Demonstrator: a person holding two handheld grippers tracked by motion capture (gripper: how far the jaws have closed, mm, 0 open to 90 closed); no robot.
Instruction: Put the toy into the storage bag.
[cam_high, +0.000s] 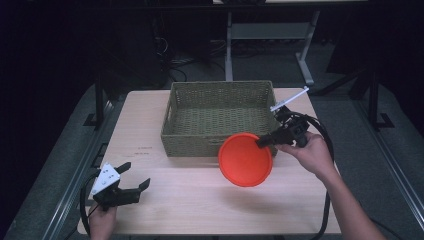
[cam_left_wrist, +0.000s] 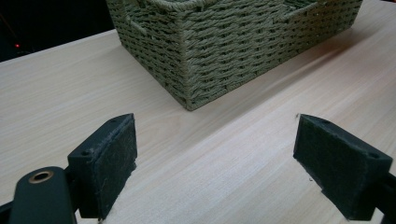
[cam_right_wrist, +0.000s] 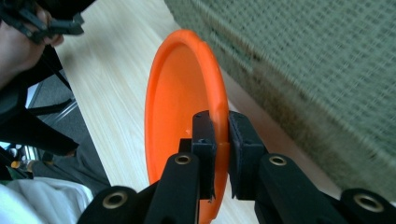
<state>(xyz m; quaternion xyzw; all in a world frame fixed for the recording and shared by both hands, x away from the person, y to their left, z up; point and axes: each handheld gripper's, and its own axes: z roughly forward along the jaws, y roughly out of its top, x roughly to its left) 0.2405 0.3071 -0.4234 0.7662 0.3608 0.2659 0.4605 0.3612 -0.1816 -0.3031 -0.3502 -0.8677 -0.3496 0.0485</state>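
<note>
Right tool (cam_high: 261, 142): jaws clamped on the rim of an orange plate (cam_high: 245, 160), held tilted above the table (cam_high: 200, 200), just in front of the woven basket (cam_high: 220, 117).
Right gripper view: pads (cam_right_wrist: 205, 140) pinch the rim on both faces.
Left tool (cam_high: 135, 176): jaws wide, holding nothing.
Left gripper view: basket corner ahead, apart from the jaws.

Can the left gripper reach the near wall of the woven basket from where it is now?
Probably yes. The left gripper has its jaws open and faces the woven basket across bare table; the orange plate hangs farther right, outside that path.
</note>
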